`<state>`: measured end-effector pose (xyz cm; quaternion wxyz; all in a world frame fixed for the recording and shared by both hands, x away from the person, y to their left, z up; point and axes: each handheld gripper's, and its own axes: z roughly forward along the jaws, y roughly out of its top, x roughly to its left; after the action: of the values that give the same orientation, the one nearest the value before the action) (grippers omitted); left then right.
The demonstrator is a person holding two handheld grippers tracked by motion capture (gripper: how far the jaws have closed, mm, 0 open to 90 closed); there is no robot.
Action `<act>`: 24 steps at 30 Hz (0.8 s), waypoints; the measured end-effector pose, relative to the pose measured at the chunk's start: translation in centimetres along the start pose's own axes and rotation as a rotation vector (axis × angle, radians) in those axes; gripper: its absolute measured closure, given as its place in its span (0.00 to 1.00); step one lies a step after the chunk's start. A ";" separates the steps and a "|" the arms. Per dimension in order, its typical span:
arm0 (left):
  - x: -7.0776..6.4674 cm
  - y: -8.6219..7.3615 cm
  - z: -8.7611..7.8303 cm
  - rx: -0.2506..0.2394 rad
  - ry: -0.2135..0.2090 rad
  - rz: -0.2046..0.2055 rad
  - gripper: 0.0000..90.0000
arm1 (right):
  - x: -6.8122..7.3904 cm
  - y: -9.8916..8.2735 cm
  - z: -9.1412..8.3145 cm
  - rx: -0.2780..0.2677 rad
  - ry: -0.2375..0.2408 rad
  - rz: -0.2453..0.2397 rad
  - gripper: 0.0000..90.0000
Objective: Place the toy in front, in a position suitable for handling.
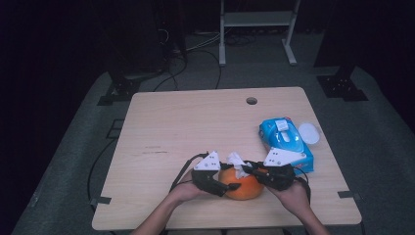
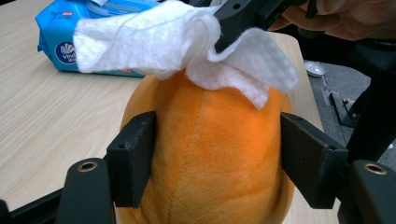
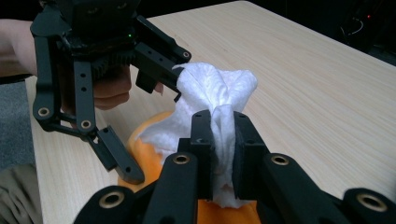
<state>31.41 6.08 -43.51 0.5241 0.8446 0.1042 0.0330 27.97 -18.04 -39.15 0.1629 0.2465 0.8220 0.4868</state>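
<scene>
At the near edge of the pale wooden surface (image 1: 161, 127) I have the rounded orange plush toy (image 1: 241, 186) sitting between my two hands. My left gripper (image 1: 233, 186) straddles it, the jaws pressing into its sides, the fabric bulging a little around the black pads; I count that as clamped on the toy. My right gripper (image 1: 246, 167) comes in from the other side, jaws pinched together on a crumpled white wet wipe (image 1: 237, 161) that lies draped over the top of the toy.

I judge the toy light and soft, with a short fuzzy pile and shallow stitched seams running lengthways. It gives under pressure, so a hold across its widest part looks best, firm enough that it does not roll. The wipe is thin, limp and embossed; it bunches easily, so I should grip a gathered fold rather than a single edge.

Farther back to the right lies a glossy blue plastic pack of wipes (image 1: 286, 142), its round white lid (image 1: 309, 132) flipped open.
</scene>
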 end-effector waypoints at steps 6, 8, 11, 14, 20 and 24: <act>0.1 -0.1 -0.1 0.001 -0.006 0.006 0.35 | -0.9 -1.1 -0.8 0.007 -0.026 0.026 0.89; 0.3 -0.3 -0.2 0.004 -0.010 -0.002 0.35 | -1.6 -1.8 -1.4 0.015 -0.052 0.045 0.89; 0.6 -0.5 -0.4 0.002 -0.015 -0.009 0.35 | -2.6 -2.9 -2.4 0.026 -0.089 0.076 0.89; 0.9 -0.8 -0.6 0.005 -0.015 -0.018 0.35 | -3.5 -4.1 -3.4 0.030 -0.118 0.113 0.89; 1.2 -1.0 -0.8 -0.004 -0.014 -0.042 0.35 | -3.9 -5.0 -3.8 0.027 -0.087 0.167 0.89; 1.0 -0.9 -0.7 0.002 -0.005 -0.038 0.35 | -3.4 -4.2 -3.5 0.009 -0.066 0.152 0.89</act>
<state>32.14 7.31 -44.01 0.5242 0.8430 0.1188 0.0207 27.95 -24.12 -41.06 0.1516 0.3248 0.7974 0.4855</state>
